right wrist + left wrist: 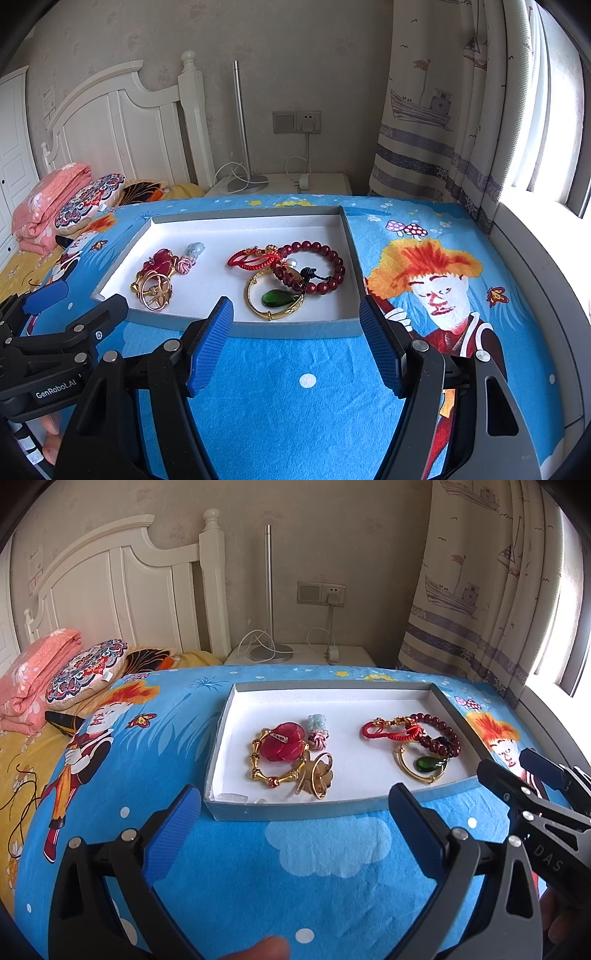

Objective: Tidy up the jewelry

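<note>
Scene: shallow grey tray (221,738) with white lining sits on a blue cartoon cloth (325,867) over the bed; nightstand and lamp behind.
Jewelry, where: all of it lies inside the tray, in two clusters well apart, bare lining between them.
Left cluster: gold link bracelet (273,775) with a red flower piece (282,746) lying on it, gold ring (316,775) touching its near side, small pale charm (317,725) just behind.
Right cluster: dark red bead bracelet (325,266), red cord bracelet (251,258), gold bangle (275,299) with a green stone (280,298); these overlap and look tangled.
Why so placed: looks like a sort into groups, probably unfinished since the right heap is still piled; only a guess.
Axis: tray's long side runs left-right across both views; red cord bracelet lies lengthwise along it; the hoops lie flat, no clear pointing.
Left gripper (295,823): fingers apart, nothing between them, hovering over the cloth just short of the tray's near wall, aimed at the left cluster.
Right gripper (299,332): fingers apart, empty, at the near wall, lined up with the bangle and beads.
Why held so: one gripper facing each cluster, tilted down, both ready to reach in.
Risk: tangled cord and beads may lift together.
</note>
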Demonstrator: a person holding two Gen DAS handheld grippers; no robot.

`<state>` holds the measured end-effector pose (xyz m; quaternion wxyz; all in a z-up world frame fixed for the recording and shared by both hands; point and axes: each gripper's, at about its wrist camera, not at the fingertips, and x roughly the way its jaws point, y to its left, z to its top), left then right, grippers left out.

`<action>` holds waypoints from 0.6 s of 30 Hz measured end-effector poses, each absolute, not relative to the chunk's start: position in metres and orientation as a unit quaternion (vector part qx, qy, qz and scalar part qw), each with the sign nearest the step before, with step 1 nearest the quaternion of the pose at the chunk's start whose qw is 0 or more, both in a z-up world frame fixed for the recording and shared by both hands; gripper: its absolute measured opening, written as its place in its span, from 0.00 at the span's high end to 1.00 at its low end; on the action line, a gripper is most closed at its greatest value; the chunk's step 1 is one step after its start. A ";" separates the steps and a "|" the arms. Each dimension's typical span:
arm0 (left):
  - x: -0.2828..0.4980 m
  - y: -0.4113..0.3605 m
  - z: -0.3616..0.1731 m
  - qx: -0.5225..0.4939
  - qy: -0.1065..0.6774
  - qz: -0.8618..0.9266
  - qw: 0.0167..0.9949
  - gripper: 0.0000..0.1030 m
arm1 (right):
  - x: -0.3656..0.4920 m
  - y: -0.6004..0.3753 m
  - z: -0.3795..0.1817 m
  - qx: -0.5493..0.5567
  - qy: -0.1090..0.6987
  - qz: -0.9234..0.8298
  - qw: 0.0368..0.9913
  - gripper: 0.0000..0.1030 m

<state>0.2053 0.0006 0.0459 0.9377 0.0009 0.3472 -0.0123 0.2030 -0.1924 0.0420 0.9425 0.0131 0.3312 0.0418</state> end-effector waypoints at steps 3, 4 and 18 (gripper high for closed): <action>0.205 0.001 0.046 0.001 0.347 -0.012 0.938 0.04 | 0.203 -0.193 0.042 0.013 0.331 0.042 0.943 0.35; 0.206 0.000 0.046 0.001 0.347 -0.012 0.938 0.04 | 0.203 -0.192 0.042 0.013 0.331 0.042 0.943 0.35; 0.206 0.001 0.045 0.002 0.347 -0.015 0.938 0.04 | 0.203 -0.192 0.042 0.013 0.331 0.042 0.943 0.35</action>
